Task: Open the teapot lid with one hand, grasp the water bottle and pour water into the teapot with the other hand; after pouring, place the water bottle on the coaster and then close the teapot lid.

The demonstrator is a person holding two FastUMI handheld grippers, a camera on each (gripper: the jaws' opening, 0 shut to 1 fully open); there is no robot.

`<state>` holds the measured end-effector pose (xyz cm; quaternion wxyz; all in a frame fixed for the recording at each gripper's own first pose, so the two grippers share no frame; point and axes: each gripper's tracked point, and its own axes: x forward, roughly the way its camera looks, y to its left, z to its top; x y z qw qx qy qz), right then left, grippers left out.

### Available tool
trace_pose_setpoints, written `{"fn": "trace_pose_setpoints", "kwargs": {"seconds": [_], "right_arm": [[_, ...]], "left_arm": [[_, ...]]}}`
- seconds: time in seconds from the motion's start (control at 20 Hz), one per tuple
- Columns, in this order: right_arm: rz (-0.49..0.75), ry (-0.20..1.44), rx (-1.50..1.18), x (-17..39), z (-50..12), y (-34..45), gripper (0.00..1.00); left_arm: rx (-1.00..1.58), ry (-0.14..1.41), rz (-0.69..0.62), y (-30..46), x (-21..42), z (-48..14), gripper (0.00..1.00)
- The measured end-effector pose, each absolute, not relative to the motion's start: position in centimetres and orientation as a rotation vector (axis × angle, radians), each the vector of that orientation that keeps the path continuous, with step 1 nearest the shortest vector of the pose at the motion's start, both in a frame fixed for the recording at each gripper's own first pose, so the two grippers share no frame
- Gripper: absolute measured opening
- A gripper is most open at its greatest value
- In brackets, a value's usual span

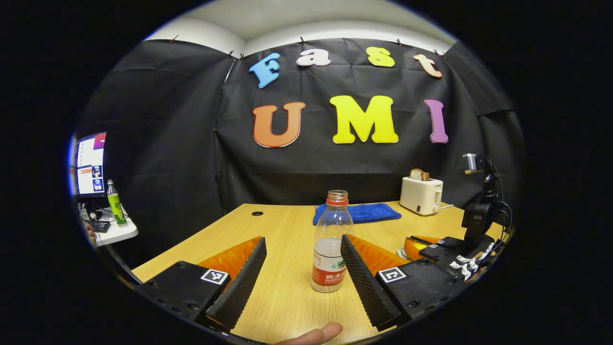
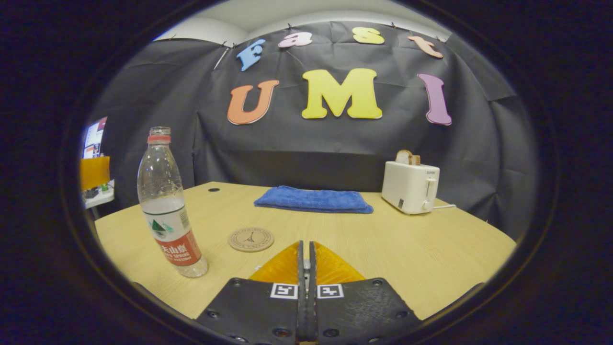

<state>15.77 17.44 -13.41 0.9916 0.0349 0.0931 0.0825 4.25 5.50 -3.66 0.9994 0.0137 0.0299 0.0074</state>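
Left tool (image 1: 301,261): fingers spread wide, water bottle (image 1: 331,242) standing upright between them, uncapped, about a third full. The bottle sits close against the right-hand finger (image 1: 366,282); contact there is unclear, and there is a clear gap to the left-hand finger, so no grip. A fingertip (image 1: 318,334) of the person shows at the bottom edge.

Right tool (image 2: 306,261): fingers pressed together, nothing visible between them. In the left gripper view it sits low over the counter at far right (image 1: 421,245), with something round and white partly hidden behind it; I can't tell what it is.

In the right gripper view, left to right: the bottle stands upright on the counter (image 2: 431,254), well apart from the right tool; the round coaster (image 2: 251,239) lies bare just ahead of that tool's tips; a folded blue towel (image 2: 313,200) lies further back; a white toaster (image 2: 411,187) with toast in it stands at back right.

Off the counter's left edge: a side table with a monitor (image 1: 90,165) and a green bottle (image 1: 115,202). Black cloth walls.
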Motion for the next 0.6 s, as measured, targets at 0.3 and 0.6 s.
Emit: {"fn": "trace_pose_setpoints", "kwargs": {"seconds": [0.3,0.6], "right_arm": [[0.176,0.104,0.077,13.6,-9.0,15.4,0.00],[0.137,0.052,0.026,10.5,-6.5,10.9,0.00]], "left_arm": [[0.025,0.084,-0.008,4.4,5.2,-5.3,0.98],[-0.039,0.082,-0.045,3.7,6.7,-6.8,0.98]]}}
